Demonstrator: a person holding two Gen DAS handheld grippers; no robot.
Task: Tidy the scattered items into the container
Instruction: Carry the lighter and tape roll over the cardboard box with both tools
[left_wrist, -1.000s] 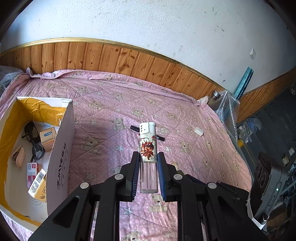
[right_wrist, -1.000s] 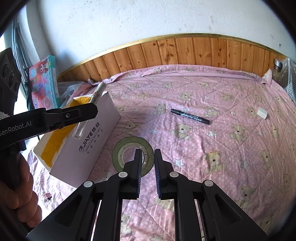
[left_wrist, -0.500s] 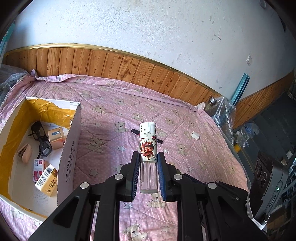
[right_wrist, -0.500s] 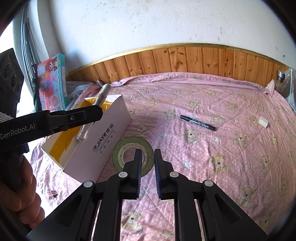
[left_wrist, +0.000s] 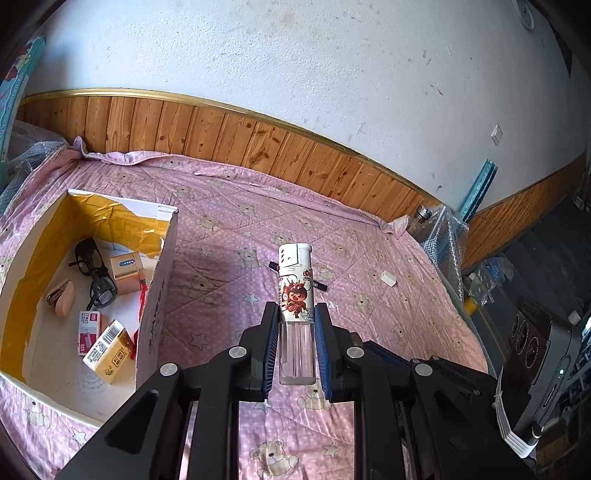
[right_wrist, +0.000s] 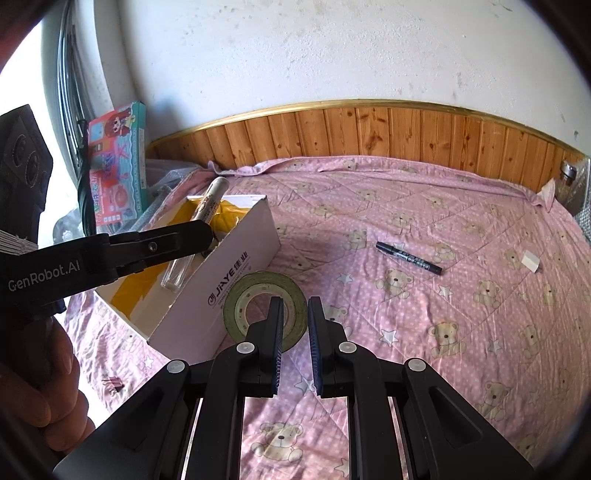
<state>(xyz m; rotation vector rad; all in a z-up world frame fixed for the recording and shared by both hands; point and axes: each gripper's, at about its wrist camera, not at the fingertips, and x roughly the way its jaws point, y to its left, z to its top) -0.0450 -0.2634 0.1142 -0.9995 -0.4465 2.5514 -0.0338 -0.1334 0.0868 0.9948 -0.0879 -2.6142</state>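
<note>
Lighter (left_wrist: 295, 295) gripped in left tongs (left_wrist: 295, 334) over the box (right_wrist: 236, 275); right tongs (right_wrist: 295, 334) unloaded.

Lighter is clamped by its clear lower body between the blue pads, printed upper half and white cap projecting forward, presumably so that it can be dropped cap-first. In the right wrist view the left tongs are seen above the box's open top, the lighter's clear end hanging inside the near wall, so release into the box is judged imminent. Glasses (left_wrist: 94, 273), small cartons and a case are already held in the box. Right tongs are parted slightly with nothing between them; the tape roll (right_wrist: 264, 308) lies on the bed (right_wrist: 461, 332) touching the box's printed wall, directly beyond their tips. Marker (right_wrist: 408, 257) and a white eraser (right_wrist: 530, 261) lie well apart from the box, farther right.
</note>
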